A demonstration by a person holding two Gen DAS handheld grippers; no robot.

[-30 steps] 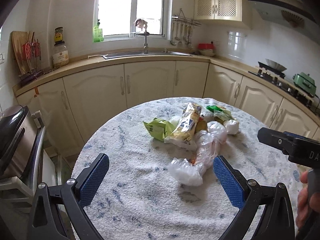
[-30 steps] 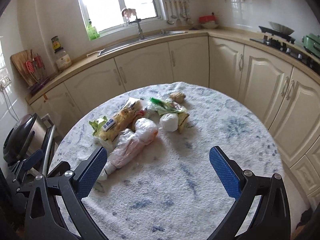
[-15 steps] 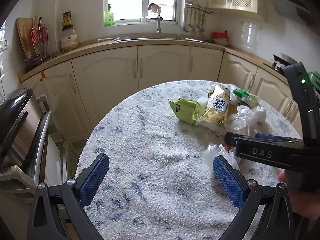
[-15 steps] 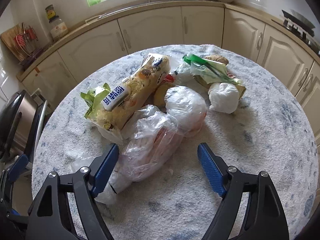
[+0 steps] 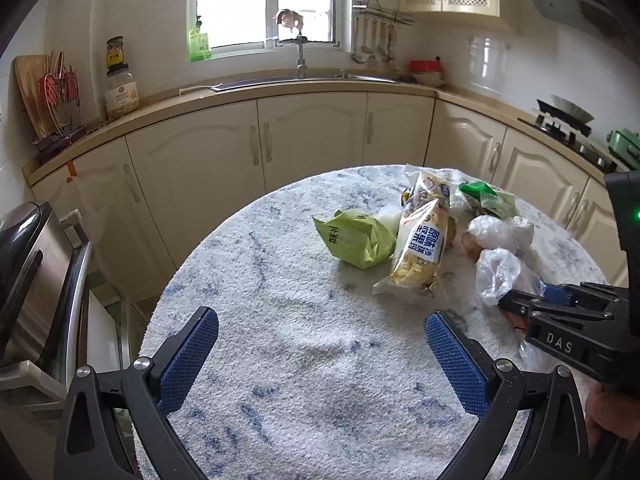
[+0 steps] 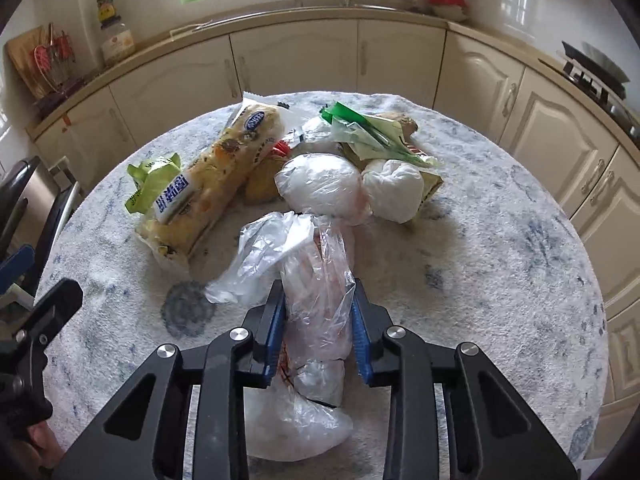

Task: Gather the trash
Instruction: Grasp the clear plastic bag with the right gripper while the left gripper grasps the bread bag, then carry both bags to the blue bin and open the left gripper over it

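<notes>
A pile of trash lies on the round white-and-blue table (image 6: 500, 248). My right gripper (image 6: 318, 308) is shut on a long clear plastic bag (image 6: 316, 280) at the pile's near end; the bag also shows in the left wrist view (image 5: 498, 270). Behind it lie a yellow snack packet (image 6: 216, 176), a green wrapper (image 6: 150, 176), two white bagged bundles (image 6: 324, 184) and green-and-clear packaging (image 6: 368, 132). My left gripper (image 5: 320, 354) is open and empty over bare table, left of the pile. The yellow packet (image 5: 420, 240) and green wrapper (image 5: 354, 238) lie beyond it.
A steel pedal bin (image 5: 28, 280) stands at the table's left edge. Cream cabinets (image 5: 312, 140) with a sink and window run behind. A stove (image 5: 568, 120) is at the right. The right gripper body (image 5: 572, 320) crosses the left wrist view at right.
My right gripper moved forward and closed on the clear plastic bag. My left gripper stayed open and shifted, so the pile sits further right in its view.
</notes>
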